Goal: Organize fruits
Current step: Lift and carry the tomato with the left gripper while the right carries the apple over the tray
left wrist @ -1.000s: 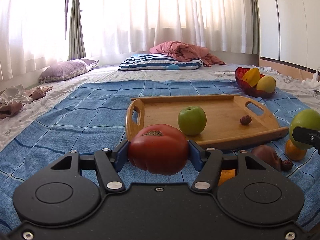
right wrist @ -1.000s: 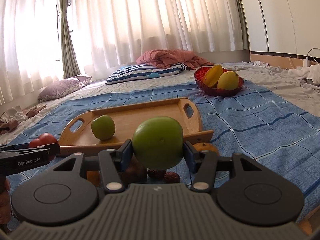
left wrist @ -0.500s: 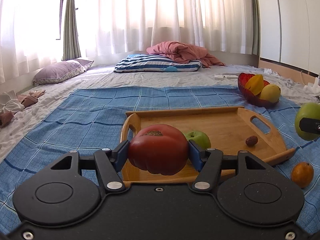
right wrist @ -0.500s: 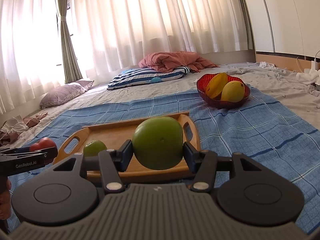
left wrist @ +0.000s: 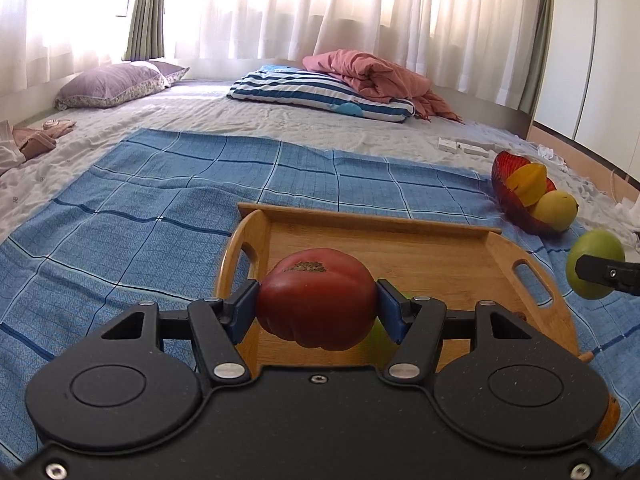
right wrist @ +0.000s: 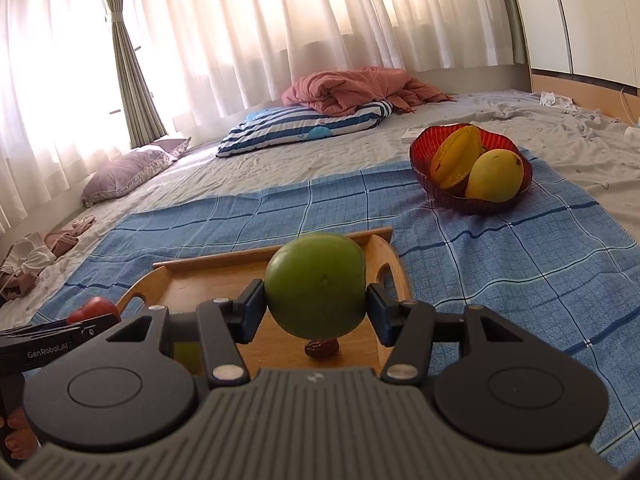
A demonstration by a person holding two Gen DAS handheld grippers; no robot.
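My left gripper (left wrist: 316, 300) is shut on a big red tomato (left wrist: 316, 298) and hangs over the left end of the wooden tray (left wrist: 400, 248). My right gripper (right wrist: 316, 298) is shut on a large green fruit (right wrist: 315, 285) above the tray's (right wrist: 224, 276) right part. The green fruit (left wrist: 596, 264) also shows at the right edge of the left wrist view, and the tomato (right wrist: 94, 309) at the left of the right wrist view. On the tray lie a small brown date (right wrist: 321, 348) and a green apple (right wrist: 188, 356), mostly hidden behind the gripper bodies.
A red glass bowl (right wrist: 472, 200) with a starfruit (right wrist: 456, 156) and a yellow mango (right wrist: 496, 176) stands on the blue checked cloth (left wrist: 160, 208) beyond the tray's right end. A striped pillow (left wrist: 320, 92), pink blanket and purple pillow (left wrist: 112, 84) lie farther back on the bed.
Both grippers have moved forward with their fruits, from short of the tray's near edge to over it. The loose fruits on the cloth near the tray have dropped out of view.
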